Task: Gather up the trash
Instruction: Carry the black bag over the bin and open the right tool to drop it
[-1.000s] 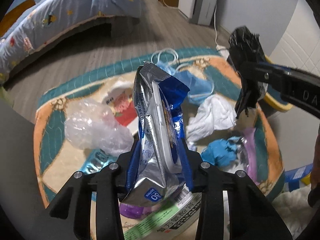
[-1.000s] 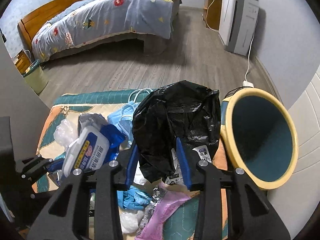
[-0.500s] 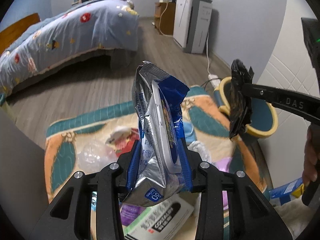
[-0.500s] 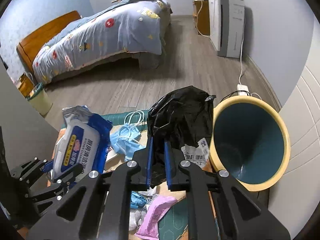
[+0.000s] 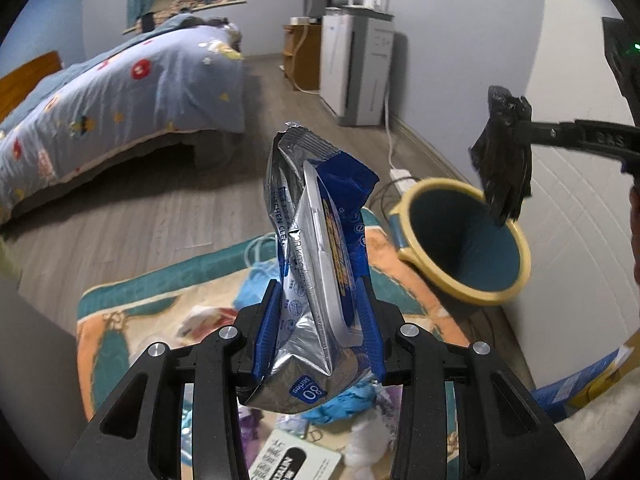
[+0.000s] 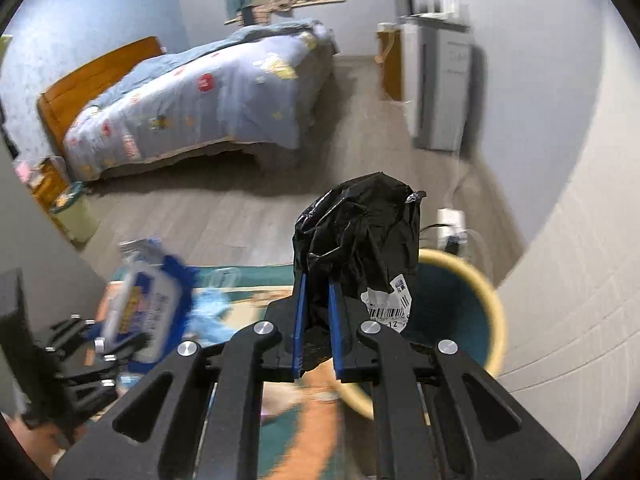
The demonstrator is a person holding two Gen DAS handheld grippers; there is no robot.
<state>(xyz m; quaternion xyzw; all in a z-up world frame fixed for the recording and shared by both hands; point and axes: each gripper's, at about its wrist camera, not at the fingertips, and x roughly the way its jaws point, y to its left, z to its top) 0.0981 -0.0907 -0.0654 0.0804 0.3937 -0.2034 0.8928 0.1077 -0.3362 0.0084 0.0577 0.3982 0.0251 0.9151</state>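
The left gripper (image 5: pixel 320 316) squeezed one silver and blue pack of wipes (image 5: pixel 316 264) between its two blue pads. The pack stood up tall in the air above the rug (image 5: pixel 160 292). Near its bottom a blue tag read "80 series". Up its side ran letters that looked like "KITCHEN CLEAN", but they were bent and small, so that reading may be wrong.

The right gripper (image 6: pixel 318 312) was closed tight on one crumpled black bag (image 6: pixel 360 232). The bag stuck up past the pads. A white sticker (image 6: pixel 390 304) with a bar code hung on it, and the number "12" showed at its lower edge. In the left view the bag dangled from the gripper just above the rim of the bin (image 5: pixel 516 240). The side of that gripper had letters that looked like "DAS".

There was one bin, yellow outside and dark teal inside. It stood beside the rug, near the white wall.

More trash lay on the rug: a blue glove (image 5: pixel 344 400), a light blue face mask (image 5: pixel 256 284), a white crumpled tissue (image 5: pixel 366 440) and a white pack with a black label (image 5: pixel 296 460). Its print was too cut off to read.

Behind were one bed (image 6: pixel 200 108) with a blue cover, and one tall grey-white machine (image 6: pixel 440 92) by the wall.
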